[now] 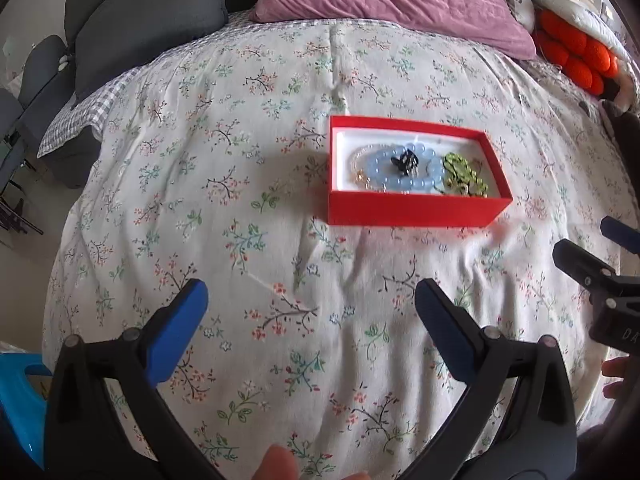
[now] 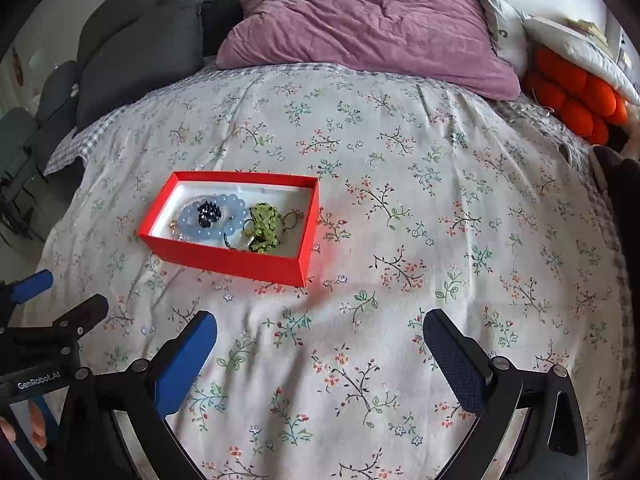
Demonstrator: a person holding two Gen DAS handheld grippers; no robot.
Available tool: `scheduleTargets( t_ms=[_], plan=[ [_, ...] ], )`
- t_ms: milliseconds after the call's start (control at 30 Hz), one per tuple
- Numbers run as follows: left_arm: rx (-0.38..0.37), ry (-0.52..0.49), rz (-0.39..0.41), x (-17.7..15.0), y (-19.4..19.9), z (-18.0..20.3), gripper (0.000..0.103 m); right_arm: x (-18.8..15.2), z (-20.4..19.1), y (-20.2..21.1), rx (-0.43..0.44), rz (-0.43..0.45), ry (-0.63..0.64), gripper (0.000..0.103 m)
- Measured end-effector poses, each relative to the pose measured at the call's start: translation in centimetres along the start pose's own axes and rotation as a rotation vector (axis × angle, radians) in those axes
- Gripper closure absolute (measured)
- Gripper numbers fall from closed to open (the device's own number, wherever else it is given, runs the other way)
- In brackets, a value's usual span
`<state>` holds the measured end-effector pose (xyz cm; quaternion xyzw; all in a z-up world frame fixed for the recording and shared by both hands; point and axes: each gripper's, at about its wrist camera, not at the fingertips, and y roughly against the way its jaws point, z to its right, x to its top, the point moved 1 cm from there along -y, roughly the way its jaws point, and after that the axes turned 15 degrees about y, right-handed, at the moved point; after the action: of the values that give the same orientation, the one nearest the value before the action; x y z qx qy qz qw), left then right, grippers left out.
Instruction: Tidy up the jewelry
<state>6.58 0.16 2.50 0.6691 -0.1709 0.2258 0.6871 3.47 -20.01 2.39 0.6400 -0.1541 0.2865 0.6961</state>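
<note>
A red box (image 1: 408, 212) with a white lining sits on the floral bedspread (image 1: 280, 280); it also shows in the right wrist view (image 2: 224, 258). Inside lie a pale blue bead bracelet (image 1: 400, 178) (image 2: 218, 222), a small black beaded piece (image 1: 405, 160) (image 2: 208, 212) and a green bead bracelet (image 1: 466, 176) (image 2: 266, 226), with pale and gold strands under them. My left gripper (image 1: 312, 300) is open and empty, near of the box. My right gripper (image 2: 320, 328) is open and empty, near and right of the box. Each gripper's fingers show at the edge of the other's view.
A mauve pillow (image 2: 360, 24) lies at the bed's far end, grey cushions (image 2: 136, 56) to its left and an orange knotted cushion (image 2: 576, 96) at the right. A blue object (image 1: 16, 396) sits at the lower left.
</note>
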Motion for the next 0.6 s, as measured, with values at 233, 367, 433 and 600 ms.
scheduleTargets(
  t_ms=[233,367,433,600],
  plan=[
    [0.025,0.005,-0.006,-1.1,-0.8,0.2,0.000,-1.1,-0.8,-1.5,0.010,-0.052,-0.028,0.000],
    [0.027,0.020,-0.013,-1.1,-1.0,0.2,0.000,-0.7,-1.3,-1.5,0.008,-0.043,0.000,0.000],
    [0.029,0.021,-0.018,-1.1,-1.2,0.2,0.000,-0.7,-1.5,-1.7,0.011,-0.049,0.002,0.000],
    [0.027,0.017,-0.017,-1.0,-1.4,0.3,0.000,-1.0,-1.7,-2.3,0.009,-0.067,0.016,0.000]
  ],
)
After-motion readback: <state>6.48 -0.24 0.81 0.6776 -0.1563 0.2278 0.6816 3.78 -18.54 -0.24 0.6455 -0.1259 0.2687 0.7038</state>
